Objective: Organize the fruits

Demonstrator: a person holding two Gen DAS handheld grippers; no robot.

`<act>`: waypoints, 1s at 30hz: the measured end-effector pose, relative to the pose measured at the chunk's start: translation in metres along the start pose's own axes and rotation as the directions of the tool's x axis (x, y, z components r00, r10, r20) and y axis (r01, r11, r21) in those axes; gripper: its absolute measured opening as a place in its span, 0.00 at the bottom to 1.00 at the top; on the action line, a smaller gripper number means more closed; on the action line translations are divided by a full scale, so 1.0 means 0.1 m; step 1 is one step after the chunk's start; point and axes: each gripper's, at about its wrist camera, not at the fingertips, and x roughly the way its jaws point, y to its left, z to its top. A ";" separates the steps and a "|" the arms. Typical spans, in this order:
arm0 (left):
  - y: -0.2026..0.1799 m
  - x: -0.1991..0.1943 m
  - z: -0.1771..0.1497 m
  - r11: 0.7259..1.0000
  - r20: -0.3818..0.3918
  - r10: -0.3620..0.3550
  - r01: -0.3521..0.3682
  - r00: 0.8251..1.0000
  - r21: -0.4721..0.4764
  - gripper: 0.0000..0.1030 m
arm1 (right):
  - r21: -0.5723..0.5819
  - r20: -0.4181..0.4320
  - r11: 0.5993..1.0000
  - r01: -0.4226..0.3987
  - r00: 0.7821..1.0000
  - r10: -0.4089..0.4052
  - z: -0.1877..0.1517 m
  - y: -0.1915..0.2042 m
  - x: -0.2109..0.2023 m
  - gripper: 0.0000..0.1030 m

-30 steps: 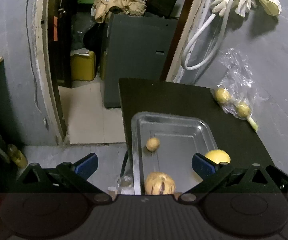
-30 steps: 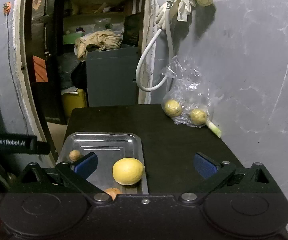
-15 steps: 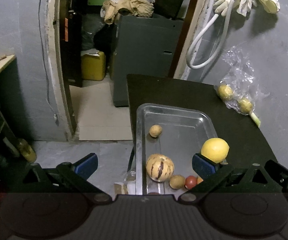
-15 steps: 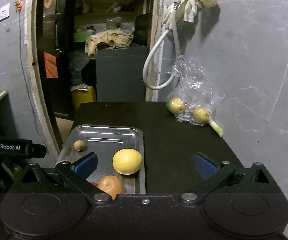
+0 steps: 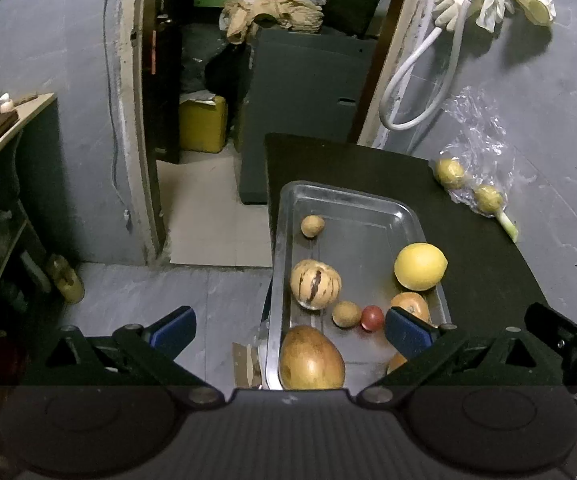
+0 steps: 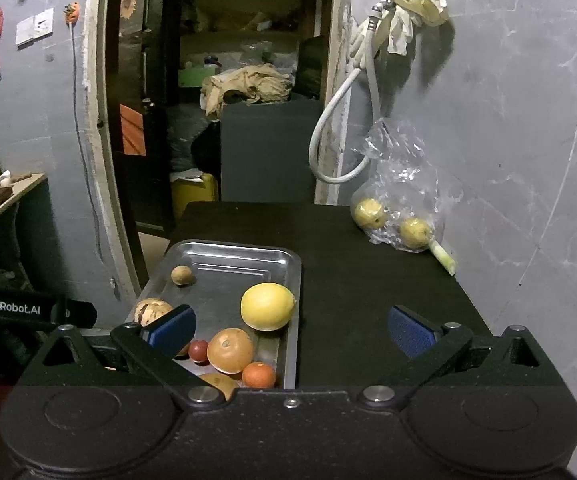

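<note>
A metal tray (image 5: 368, 204) (image 6: 284, 256) on the black table holds several fruits: a yellow lemon (image 5: 420, 267) (image 6: 267, 306), a striped melon (image 5: 315, 285) (image 6: 150, 309), a mango (image 5: 311, 358), an orange (image 6: 230, 350), a small tangerine (image 6: 259, 375), a small red fruit (image 5: 372, 317) (image 6: 198, 351) and a small brown fruit (image 5: 312, 225) (image 6: 181, 275). My left gripper (image 5: 288, 326) is open above the tray's near end. My right gripper (image 6: 290, 330) is open over the tray's right rim, holding nothing.
A clear plastic bag (image 5: 474, 160) (image 6: 400, 184) with two yellow-green fruits leans on the grey wall at the table's far right. A white hose (image 6: 344, 128) hangs on the wall. Beyond the table's far edge stands a grey cabinet (image 5: 304, 112); floor drops off left of the tray.
Both grippers have pulled back and up from the table, so more of the tray's near end and its fruits have come into view. Both stay open.
</note>
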 end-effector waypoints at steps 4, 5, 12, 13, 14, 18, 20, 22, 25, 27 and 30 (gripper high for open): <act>-0.02 -0.09 -0.07 1.000 0.003 0.005 -0.005 1.000 -0.013 0.99 | -0.008 0.014 1.000 -0.016 1.000 0.016 -0.03 -0.03 -0.08 0.99; -0.02 -0.11 -0.08 1.000 0.005 0.007 -0.007 1.000 -0.014 0.99 | -0.010 0.017 1.000 -0.020 1.000 0.020 -0.04 -0.03 -0.11 0.99; -0.04 -0.27 -0.20 0.999 0.017 0.026 -0.025 1.000 -0.026 0.99 | -0.014 0.032 0.999 -0.051 0.998 0.052 -0.09 -0.06 -0.23 0.99; -0.04 -0.29 -0.22 0.999 0.020 0.028 -0.027 0.999 -0.027 0.99 | -0.017 0.035 0.998 -0.056 0.998 0.057 -0.10 -0.06 -0.25 0.99; -0.03 -0.31 -0.24 0.999 0.022 0.030 -0.030 0.999 -0.028 0.99 | -0.021 0.039 0.998 -0.061 0.997 0.062 -0.12 -0.06 -0.27 0.99; -0.02 -0.39 -0.32 0.998 0.031 0.043 -0.042 0.999 -0.042 0.99 | -0.026 0.046 0.997 -0.078 0.996 0.080 -0.15 -0.06 -0.34 0.99; -0.03 -0.42 -0.36 0.998 0.033 0.046 -0.045 0.998 -0.052 0.99 | -0.023 0.049 0.996 -0.085 0.995 0.086 -0.16 -0.08 -0.38 0.99; -0.03 -0.46 -0.39 0.997 0.036 0.047 -0.044 0.998 -0.057 0.99 | -0.022 0.054 0.996 -0.086 0.995 0.087 -0.17 -0.10 -0.41 0.99; -0.05 -0.51 -0.45 0.997 0.042 0.046 -0.044 0.998 -0.058 0.99 | -0.020 0.058 0.996 -0.090 0.994 0.091 -0.19 -0.14 -0.45 0.99; -0.07 -0.54 -0.48 0.997 0.043 0.047 -0.044 0.998 -0.058 0.99 | -0.021 0.060 0.996 -0.092 0.994 0.093 -0.21 -0.16 -0.49 0.99; -0.09 -0.57 -0.52 0.997 0.047 0.046 -0.043 0.998 -0.060 0.99 | -0.025 0.062 0.995 -0.094 0.993 0.096 -0.24 -0.19 -0.53 0.99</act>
